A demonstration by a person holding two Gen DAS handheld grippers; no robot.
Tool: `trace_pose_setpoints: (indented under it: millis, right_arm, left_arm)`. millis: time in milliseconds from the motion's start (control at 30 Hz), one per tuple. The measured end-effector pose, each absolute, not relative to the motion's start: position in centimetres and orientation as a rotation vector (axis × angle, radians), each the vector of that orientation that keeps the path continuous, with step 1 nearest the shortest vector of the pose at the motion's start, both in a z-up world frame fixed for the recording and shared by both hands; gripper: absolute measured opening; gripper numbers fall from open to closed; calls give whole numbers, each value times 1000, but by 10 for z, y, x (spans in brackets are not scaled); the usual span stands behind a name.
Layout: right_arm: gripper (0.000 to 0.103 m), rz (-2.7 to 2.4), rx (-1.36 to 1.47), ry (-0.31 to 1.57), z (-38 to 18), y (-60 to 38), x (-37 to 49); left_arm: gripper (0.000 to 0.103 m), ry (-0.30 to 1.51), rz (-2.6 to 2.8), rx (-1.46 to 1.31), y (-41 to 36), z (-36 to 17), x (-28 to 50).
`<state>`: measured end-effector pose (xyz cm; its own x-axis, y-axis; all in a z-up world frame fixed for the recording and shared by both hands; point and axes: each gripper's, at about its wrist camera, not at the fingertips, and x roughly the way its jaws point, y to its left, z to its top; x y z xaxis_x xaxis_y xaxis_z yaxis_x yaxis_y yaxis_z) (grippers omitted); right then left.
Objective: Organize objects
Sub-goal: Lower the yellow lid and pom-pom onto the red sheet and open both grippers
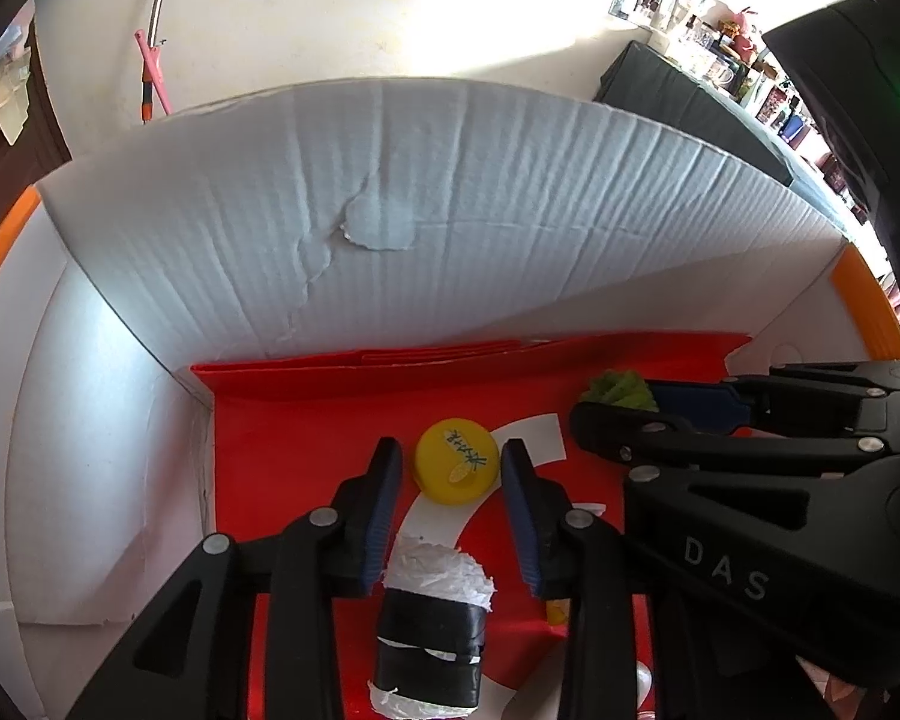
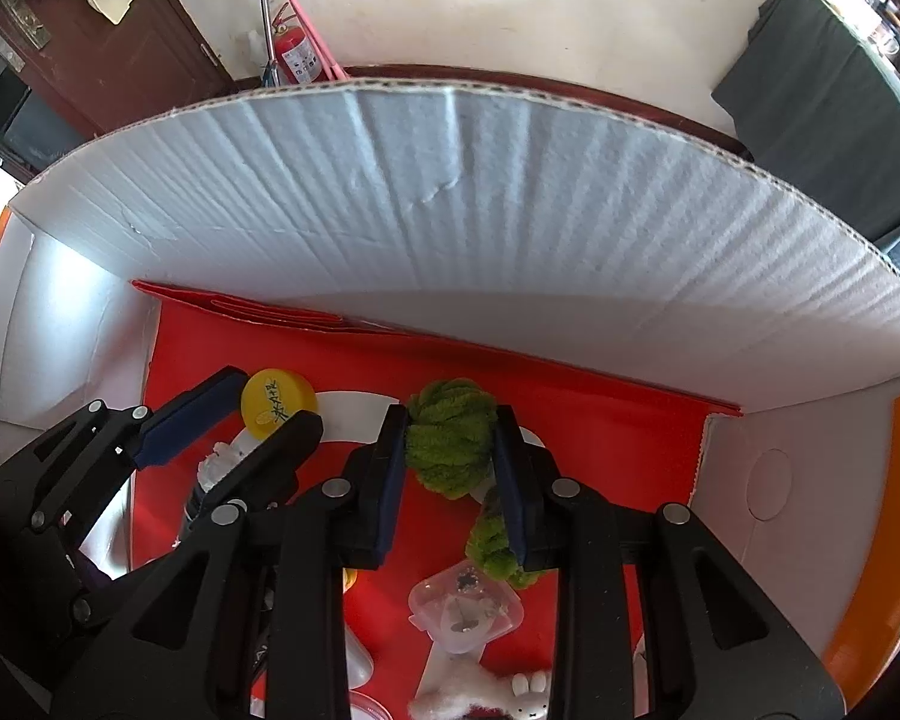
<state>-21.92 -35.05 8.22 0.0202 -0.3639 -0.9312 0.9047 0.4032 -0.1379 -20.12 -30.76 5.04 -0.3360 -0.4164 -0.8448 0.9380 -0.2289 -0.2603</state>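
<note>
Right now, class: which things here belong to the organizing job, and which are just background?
Job: green yarn in the right gripper; black roll between the left gripper's fingers; yellow cap; box.
Background: fire extinguisher; door; pink pole.

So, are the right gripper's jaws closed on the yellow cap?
No, the right gripper grips the green yarn; the yellow cap lies apart.

"DAS" on the right gripper (image 1: 618, 414) body
</note>
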Motion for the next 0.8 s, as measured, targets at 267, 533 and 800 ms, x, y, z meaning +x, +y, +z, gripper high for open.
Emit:
trace_pose_setpoints:
  millis: [267, 533, 800]
  right_arm:
    - [28, -1084, 599, 1153, 82, -352, -219]
    - [28, -1088, 603, 1152, 80, -355, -218]
    - [28, -1094, 599, 1152, 80, -354, -216]
  left_arm:
    - [36, 980, -1731, 792, -309, 49, -200]
    - [36, 986, -1725, 782, -310, 51, -196]
    - [36, 990, -1715, 771, -310, 51, -194]
